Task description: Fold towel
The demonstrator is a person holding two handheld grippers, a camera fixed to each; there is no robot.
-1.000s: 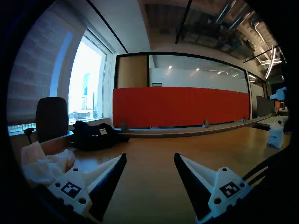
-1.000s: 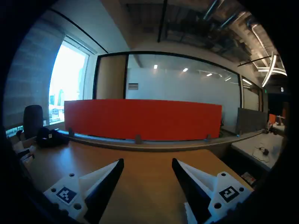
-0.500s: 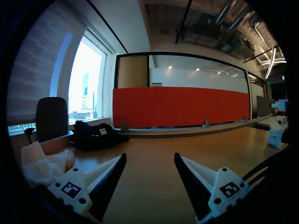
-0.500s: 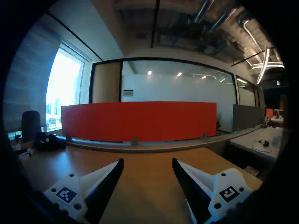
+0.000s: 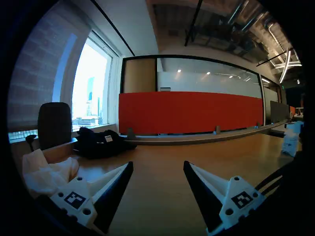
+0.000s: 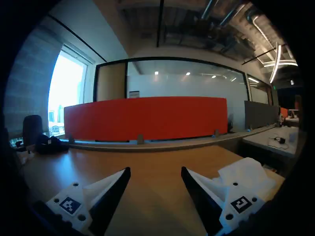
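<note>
The left gripper (image 5: 157, 163) and the right gripper (image 6: 155, 169) hover with fingers spread over the wooden tabletop (image 5: 165, 157). A white towel (image 6: 246, 175) lies crumpled near the tabletop's edge, just beyond the right gripper. Farther off sit a black bag (image 5: 100, 143), a red divider (image 5: 189, 112) and a bright window (image 5: 90, 90).

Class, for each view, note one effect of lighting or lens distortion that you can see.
Left gripper view: the window is blown out white, while the dark chair beside it loses detail. Right gripper view: the red partition arches along its top edge, and the ceiling light strips curve with the fisheye.
</note>
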